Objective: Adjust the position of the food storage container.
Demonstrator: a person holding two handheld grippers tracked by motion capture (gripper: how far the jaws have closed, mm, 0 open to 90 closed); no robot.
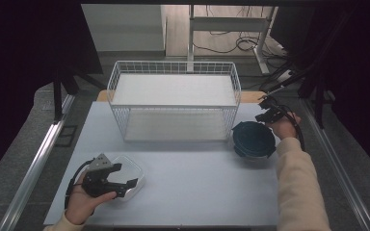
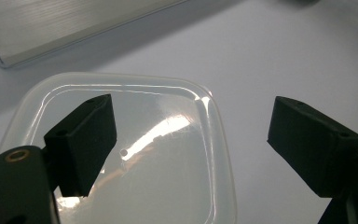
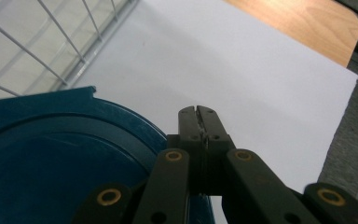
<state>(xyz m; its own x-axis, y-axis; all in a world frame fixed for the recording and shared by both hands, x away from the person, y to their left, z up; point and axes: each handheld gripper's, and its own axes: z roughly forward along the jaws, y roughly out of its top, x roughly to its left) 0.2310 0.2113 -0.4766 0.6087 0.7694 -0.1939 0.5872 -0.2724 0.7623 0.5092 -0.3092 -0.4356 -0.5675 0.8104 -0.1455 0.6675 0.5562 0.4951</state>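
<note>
White wire basket (image 1: 173, 98) on pale table (image 1: 197, 187), cables (image 1: 241, 44) on floor behind

Past the far edge of the white tabletop (image 1: 188, 183) lies a strip of bare wooden board (image 1: 253, 96), and beyond it a pale floor (image 1: 176, 29) where dark cables (image 1: 231, 44) trail around the grey legs of a metal desk frame (image 1: 231, 26). Black curtains (image 1: 29, 57) hang down both sides and leave the edges dim, while grey speckled floor (image 1: 24, 139) runs along each flank beside a silvery metal rail (image 1: 38, 159). A white panel (image 1: 120, 29) stands at the back left, possibly a cabinet side, though the view is too dim to be sure.
</note>
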